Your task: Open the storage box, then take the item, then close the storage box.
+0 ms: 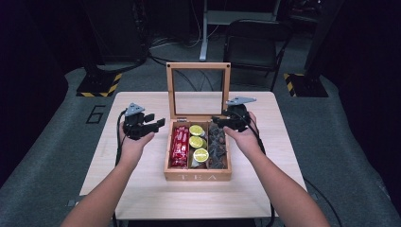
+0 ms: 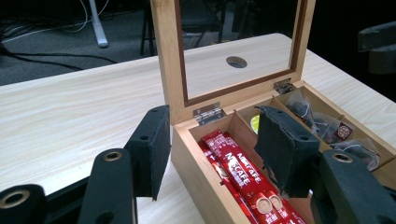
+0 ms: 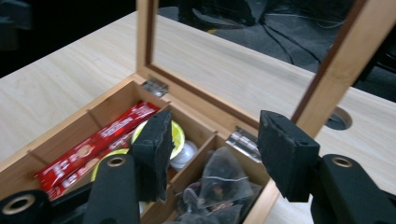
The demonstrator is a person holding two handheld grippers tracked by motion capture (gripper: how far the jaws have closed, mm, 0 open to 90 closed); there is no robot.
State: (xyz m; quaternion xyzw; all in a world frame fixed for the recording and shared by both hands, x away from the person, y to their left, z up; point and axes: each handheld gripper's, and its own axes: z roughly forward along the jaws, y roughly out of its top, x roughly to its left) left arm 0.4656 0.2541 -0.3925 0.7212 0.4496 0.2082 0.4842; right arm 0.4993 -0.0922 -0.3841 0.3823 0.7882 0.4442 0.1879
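Observation:
A wooden tea box (image 1: 197, 177) stands mid-table with its glass lid (image 1: 198, 67) upright. It holds red coffee sachets (image 1: 180, 146) on the left, lime-topped pods (image 1: 198, 142) in the middle and dark tea bags (image 1: 218, 144) on the right. My left gripper (image 1: 158, 121) hovers at the box's left rear corner. In the left gripper view, this gripper (image 2: 212, 121) is open astride the left wall (image 2: 196, 154), one jaw above the sachets (image 2: 238, 172). My right gripper (image 1: 217, 120) (image 3: 215, 122) is open above the tea bags (image 3: 219, 177), beside the lid frame (image 3: 345, 60), gripping nothing.
The light wooden table (image 1: 142, 189) has a round cable hole (image 2: 236, 61) behind the box. A black chair (image 1: 255, 42) and a metal stand (image 1: 204, 28) are on the floor beyond the far edge. Bare tabletop lies on both sides of the box and in front of it.

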